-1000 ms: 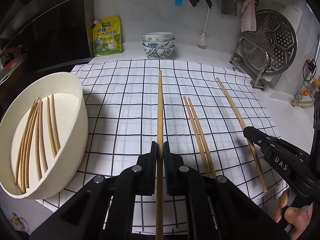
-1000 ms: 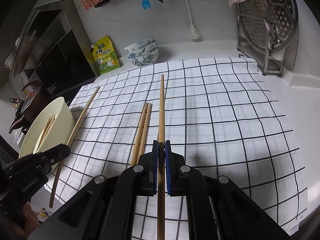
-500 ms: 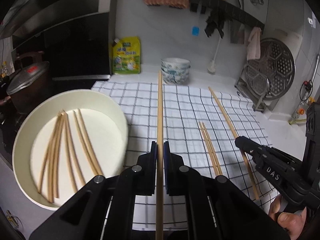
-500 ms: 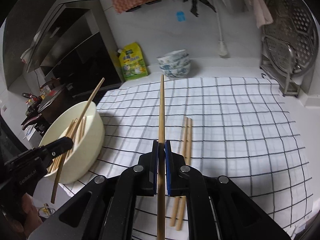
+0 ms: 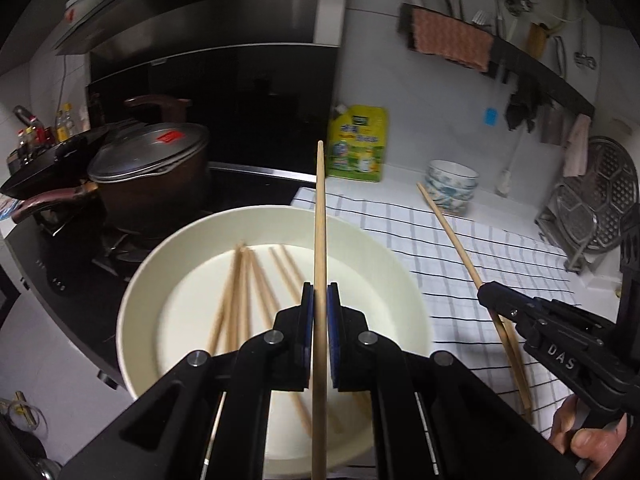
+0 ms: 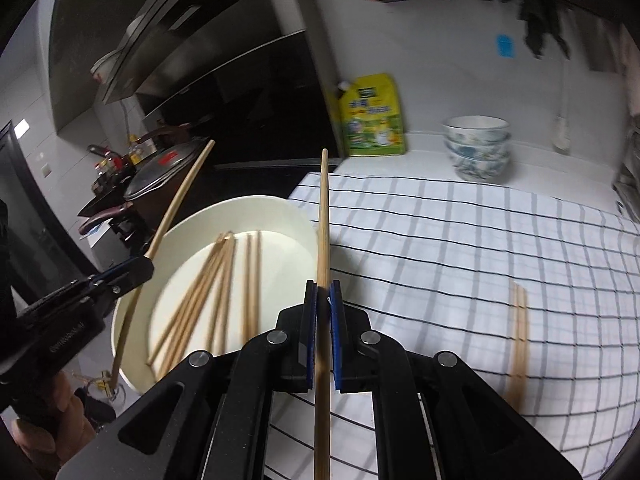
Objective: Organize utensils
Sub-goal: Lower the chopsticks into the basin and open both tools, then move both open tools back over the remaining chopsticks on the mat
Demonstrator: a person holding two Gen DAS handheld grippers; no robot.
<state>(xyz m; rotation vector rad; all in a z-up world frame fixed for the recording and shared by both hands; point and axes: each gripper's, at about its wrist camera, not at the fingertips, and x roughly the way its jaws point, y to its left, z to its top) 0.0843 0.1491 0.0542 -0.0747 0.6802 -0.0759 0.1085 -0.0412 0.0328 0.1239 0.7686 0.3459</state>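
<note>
Wooden chopsticks, one pinched in each gripper, over the bowl.
Left gripper (image 5: 319, 304) clamps a chopstick (image 5: 320, 216) above the cream bowl (image 5: 148, 264); right gripper (image 6: 323, 300) clamps another (image 6: 323, 216) at the bowl's rim. Pot (image 5: 148, 168) beyond, loose pair (image 6: 518, 328) right of jaws on the checked cloth (image 6: 460, 240).

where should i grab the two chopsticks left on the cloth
Both grippers already hold one each. The pair lies flat, side by side on the checked cloth. Come from above, jaws across the sticks near their middle, closing on both; I'd guess mid-length keeps them level.
</note>
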